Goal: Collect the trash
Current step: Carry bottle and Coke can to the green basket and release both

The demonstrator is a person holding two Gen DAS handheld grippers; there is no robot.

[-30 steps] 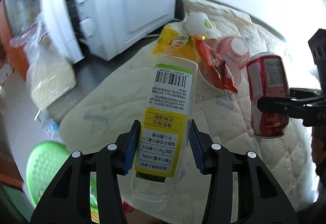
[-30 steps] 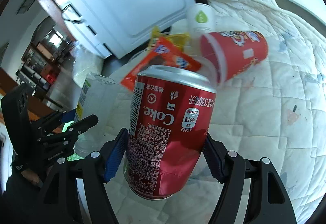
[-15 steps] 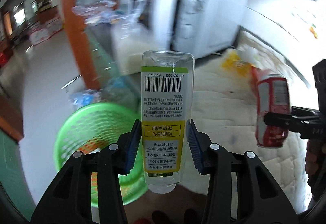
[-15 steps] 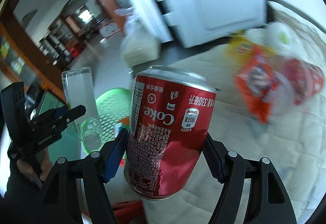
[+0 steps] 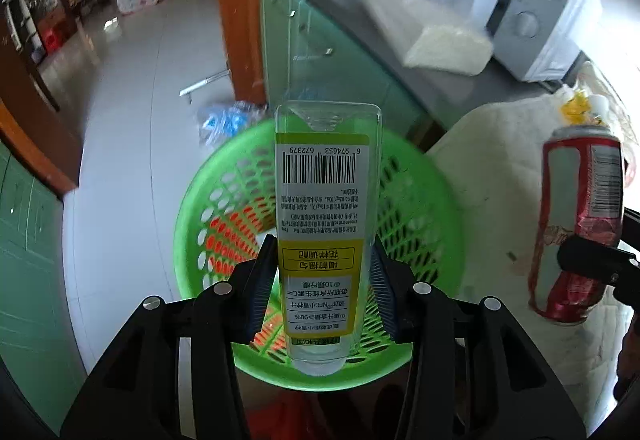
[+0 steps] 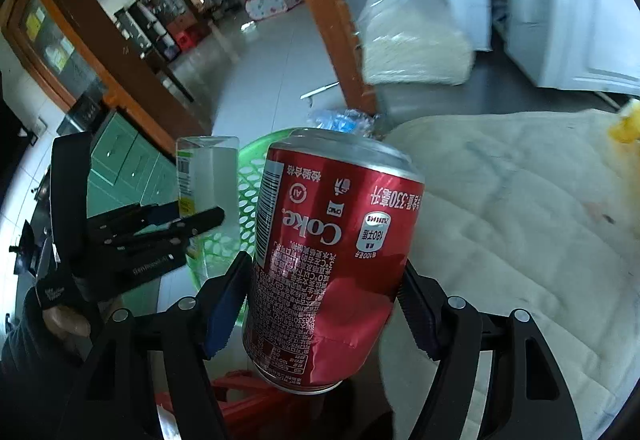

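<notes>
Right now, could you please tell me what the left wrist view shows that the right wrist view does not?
Only the left wrist view shows the bottle's yellow label and barcode face on, and the inside of the green basket behind it. Only the right wrist view shows the can's Coke lettering and dented side, plus the gloved left hand. Both show bottle, can, basket and the quilted cloth.
</notes>
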